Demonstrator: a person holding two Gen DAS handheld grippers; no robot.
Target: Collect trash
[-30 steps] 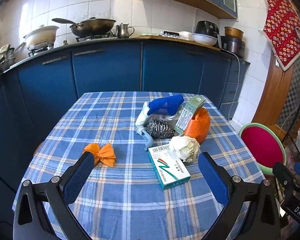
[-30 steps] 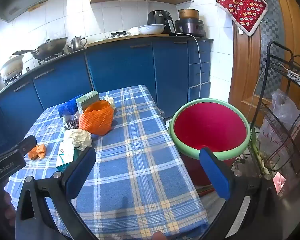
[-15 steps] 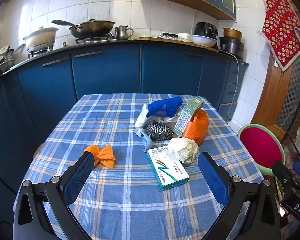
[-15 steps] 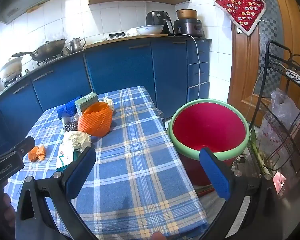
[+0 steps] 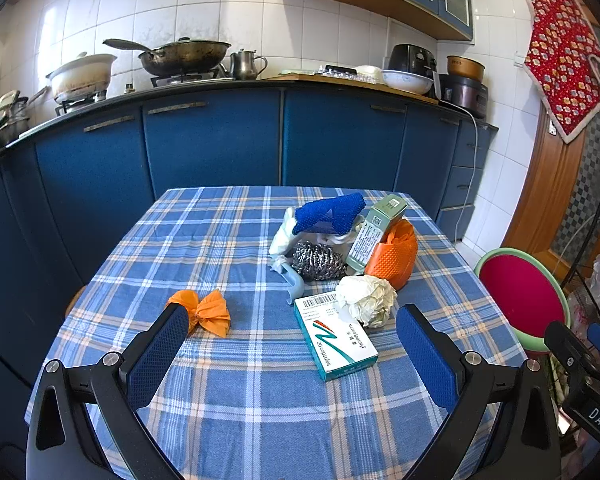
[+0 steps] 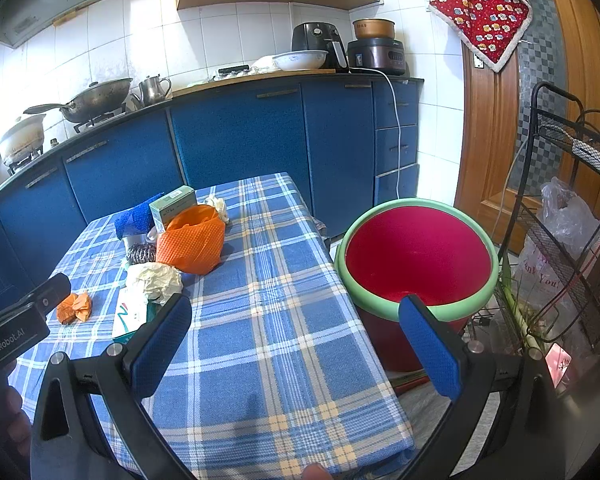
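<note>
Left wrist view: left gripper (image 5: 292, 344) hovers over the near part of the table (image 5: 204, 248), jaws spread wide, nothing between the pads. Plaid cloth covers the table. Trash lies in a loose group right of centre: teal box (image 5: 336, 336) flat on the cloth, nearest the gripper; white paper wad (image 5: 366, 300) touching the box's far right corner; steel scourer (image 5: 318, 261) behind it; orange mesh (image 5: 394, 258) to the right, with a green carton (image 5: 374, 232) leaning against it; blue mesh (image 5: 328, 214) on top of white plastic at the back. An orange wrapper (image 5: 204, 312) lies apart on the left, just beyond the left pad. Red bin (image 5: 520, 292) with green rim stands off the table's right edge.

Right wrist view: right gripper (image 6: 296, 344) hangs over the table's near right part, jaws wide apart, holding nothing. Bin (image 6: 416, 256) stands on the floor just beside the table, interior empty as far as visible. Trash pile sits well left of this gripper; wad (image 6: 154, 280) and mesh (image 6: 192, 240) are clearest. Left gripper's body (image 6: 16, 328) shows at the left edge.
</note>
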